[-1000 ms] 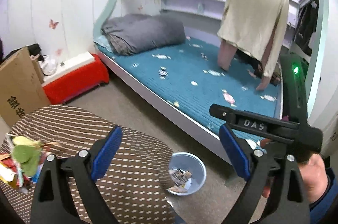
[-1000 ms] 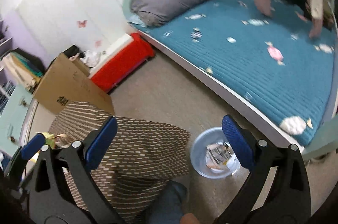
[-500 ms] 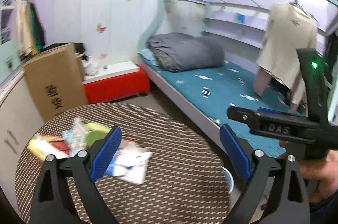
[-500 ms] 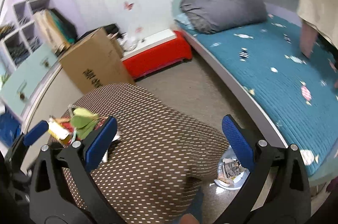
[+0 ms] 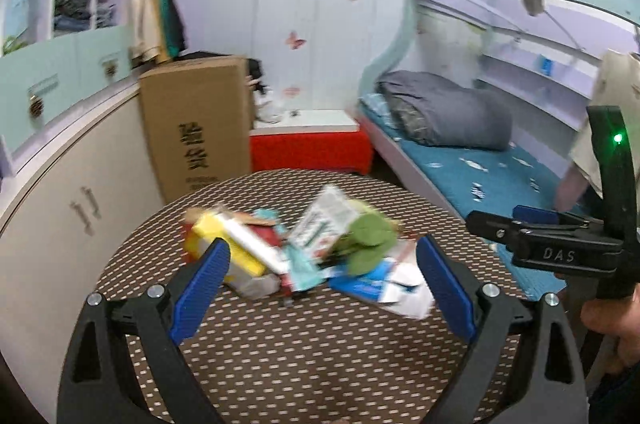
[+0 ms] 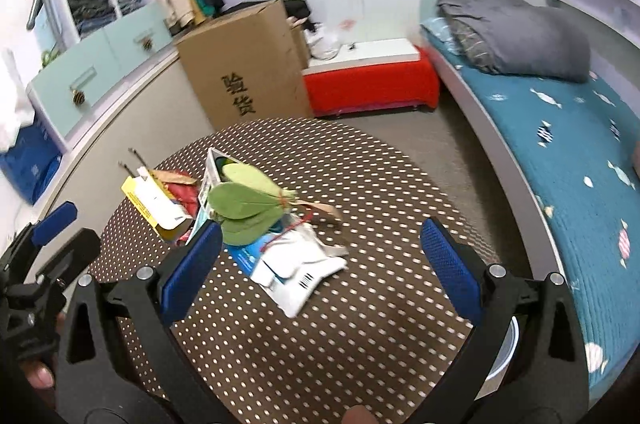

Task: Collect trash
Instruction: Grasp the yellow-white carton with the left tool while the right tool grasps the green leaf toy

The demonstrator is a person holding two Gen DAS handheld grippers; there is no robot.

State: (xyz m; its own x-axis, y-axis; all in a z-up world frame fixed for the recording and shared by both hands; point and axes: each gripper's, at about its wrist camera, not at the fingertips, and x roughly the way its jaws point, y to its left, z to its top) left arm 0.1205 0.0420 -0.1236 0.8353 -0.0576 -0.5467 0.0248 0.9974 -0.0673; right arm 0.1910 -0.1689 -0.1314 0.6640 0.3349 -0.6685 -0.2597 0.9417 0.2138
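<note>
A heap of trash [image 5: 304, 256] lies on the round brown dotted table [image 5: 320, 344]: a yellow box [image 5: 228, 248], a white printed packet, green leaves [image 5: 366, 240] and a white-blue wrapper [image 5: 392, 288]. My left gripper [image 5: 322, 286] is open and empty, just before the heap. In the right wrist view the heap [image 6: 240, 216] has the green leaves [image 6: 244, 202] on top and the white wrapper [image 6: 298, 266] at the front. My right gripper [image 6: 320, 268] is open and empty above the wrapper. The bin rim [image 6: 506, 348] peeks out behind the right finger.
A cardboard box [image 5: 196, 128] and a red bench [image 5: 308, 148] stand beyond the table. A bunk bed with a teal mattress [image 6: 560, 160] and grey bedding runs along the right. Cabinets [image 5: 60, 184] line the left. The other gripper [image 5: 560, 248] shows at the right edge.
Both grippers have swung up and left from the floor bin toward the table; the trash heap now sits between the fingers of each. Both stay open.
</note>
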